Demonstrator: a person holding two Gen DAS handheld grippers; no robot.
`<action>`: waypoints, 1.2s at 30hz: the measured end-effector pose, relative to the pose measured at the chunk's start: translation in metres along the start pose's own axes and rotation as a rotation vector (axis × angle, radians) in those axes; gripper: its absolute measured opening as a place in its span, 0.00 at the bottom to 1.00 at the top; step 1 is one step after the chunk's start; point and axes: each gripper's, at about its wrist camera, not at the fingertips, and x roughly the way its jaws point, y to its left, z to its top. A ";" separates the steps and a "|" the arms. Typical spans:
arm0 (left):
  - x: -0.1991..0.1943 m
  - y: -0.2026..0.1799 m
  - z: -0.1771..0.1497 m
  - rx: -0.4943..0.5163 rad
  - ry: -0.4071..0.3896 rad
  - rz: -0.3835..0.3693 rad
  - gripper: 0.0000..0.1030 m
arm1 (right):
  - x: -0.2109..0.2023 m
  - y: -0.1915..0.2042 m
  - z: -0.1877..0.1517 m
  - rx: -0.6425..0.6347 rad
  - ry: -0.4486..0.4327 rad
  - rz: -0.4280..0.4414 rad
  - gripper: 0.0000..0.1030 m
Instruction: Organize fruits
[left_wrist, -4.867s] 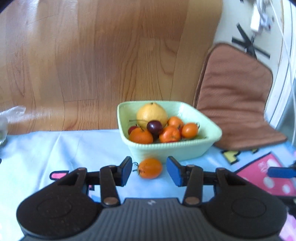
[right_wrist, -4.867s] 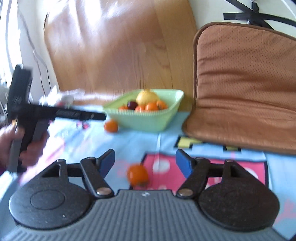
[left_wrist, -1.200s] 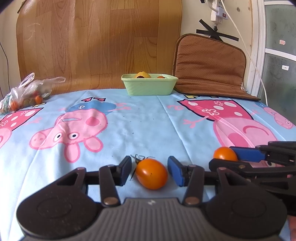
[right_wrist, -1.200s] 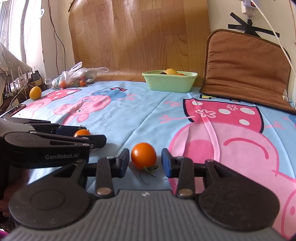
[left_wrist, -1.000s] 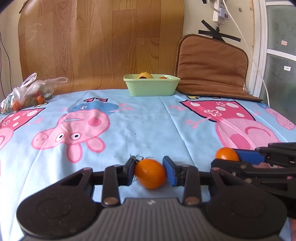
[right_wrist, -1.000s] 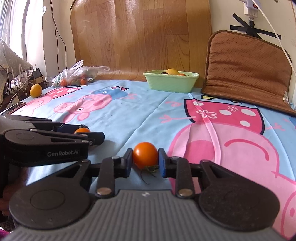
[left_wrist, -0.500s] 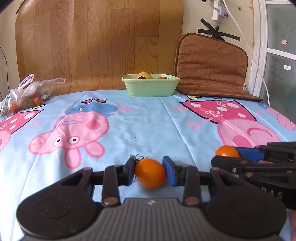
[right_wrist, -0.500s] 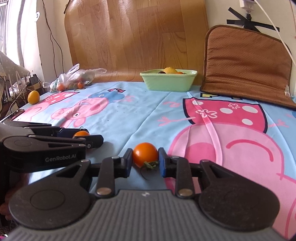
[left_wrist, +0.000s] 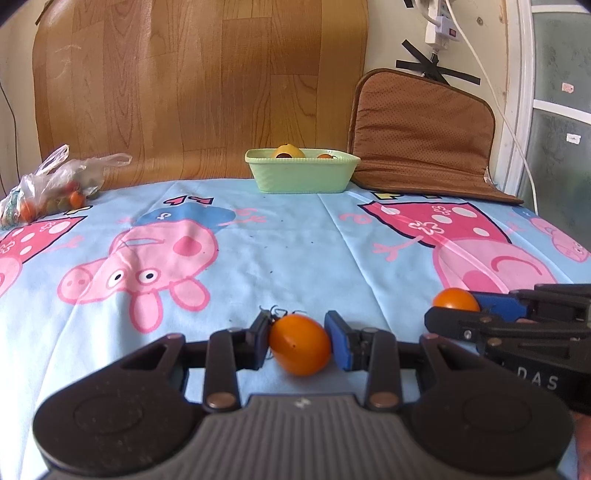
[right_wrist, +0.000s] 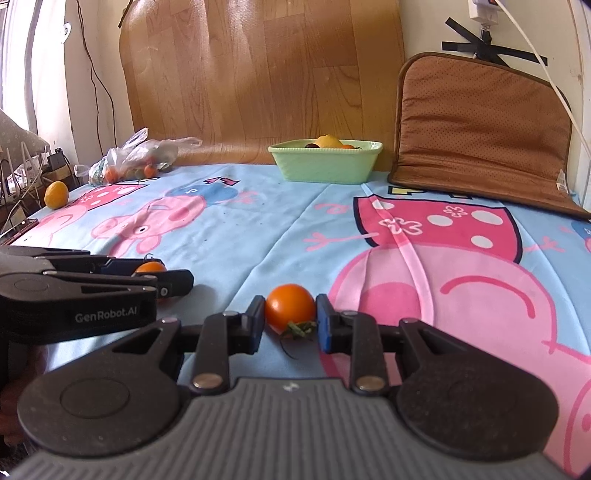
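Far left: a plastic bag of fruit (right_wrist: 136, 157) slumps at the back edge of the cartoon bedsheet (left_wrist: 295, 251), and a loose yellow fruit (right_wrist: 56, 194) sits off by itself near the edge.
Left gripper (left_wrist: 300, 341): closed around an oval orange tomato (left_wrist: 300, 344), both pads pressed to its sides, low over the sheet. From the right camera the same gripper (right_wrist: 162, 278) shows side-on with the fruit (right_wrist: 149, 267) peeking between its fingers.
Right gripper (right_wrist: 290, 319): clamped on a rounder orange tomato (right_wrist: 290, 307), stem and green calyx hanging beneath. I can't tell whether either fruit is just off the cloth or resting on it.
Middle back: the green bowl (left_wrist: 302, 173) stands well apart from both grippers, against the wooden panel, already holding a yellow fruit (left_wrist: 286, 150) and some small orange ones.
Right back: a brown cushion (left_wrist: 424, 136) leans just beside the bowl.
Step in hand: looks like both pickups are made, one fruit per gripper, and the carry hasn't begun.
Next move: I'd say lift both clear, travel forward across the sheet to the bowl, and release over it one at a time so the grippers don't crowd each other above the rim. A gentle squeeze matters; these skins look soft.
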 end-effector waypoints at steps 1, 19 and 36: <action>0.000 0.000 0.000 0.002 0.000 0.001 0.31 | 0.000 0.000 0.000 0.002 -0.001 0.000 0.31; 0.001 -0.002 0.000 0.012 0.000 0.007 0.32 | -0.003 -0.005 -0.001 0.038 -0.012 0.013 0.31; 0.000 -0.003 -0.001 0.025 -0.001 -0.005 0.32 | -0.002 -0.006 0.001 0.037 -0.006 0.021 0.31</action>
